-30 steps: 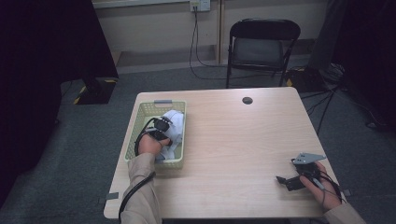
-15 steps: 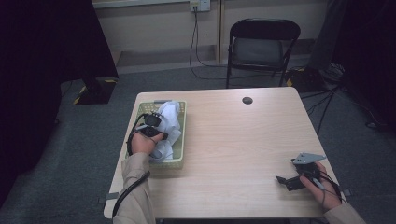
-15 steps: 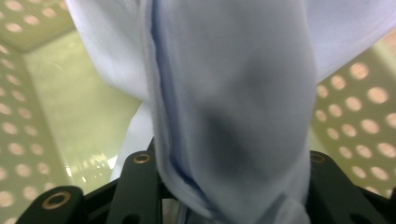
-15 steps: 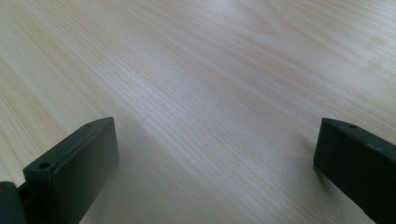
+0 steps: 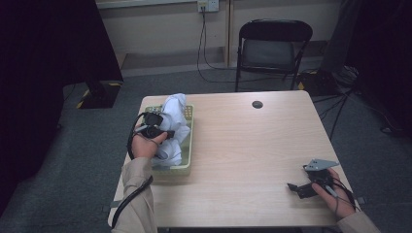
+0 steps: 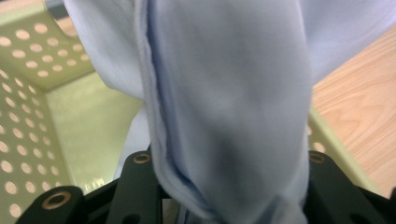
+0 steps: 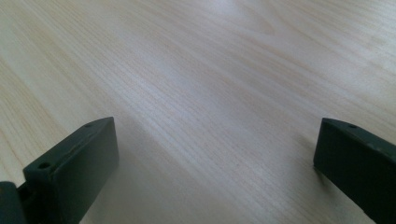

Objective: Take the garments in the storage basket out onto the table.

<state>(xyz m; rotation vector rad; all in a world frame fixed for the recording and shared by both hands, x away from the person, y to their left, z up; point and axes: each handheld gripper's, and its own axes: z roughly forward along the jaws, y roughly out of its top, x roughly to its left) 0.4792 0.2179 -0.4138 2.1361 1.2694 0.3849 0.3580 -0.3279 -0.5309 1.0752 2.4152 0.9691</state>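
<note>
Left gripper (image 5: 167, 134) is clamping the cloth (image 6: 224, 107) over the basket (image 5: 186, 160) (right gripper (image 7: 215, 163) is gaping, idle); trailing fabric could snag the rim, tipping it.

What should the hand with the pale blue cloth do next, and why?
Probably lift a little higher. The left gripper is shut on the pale blue cloth, yet much of the cloth sits inside the green basket. Raising it should pull the rest free of the basket's rim. The right gripper rests open on the table, holding nothing.
</note>
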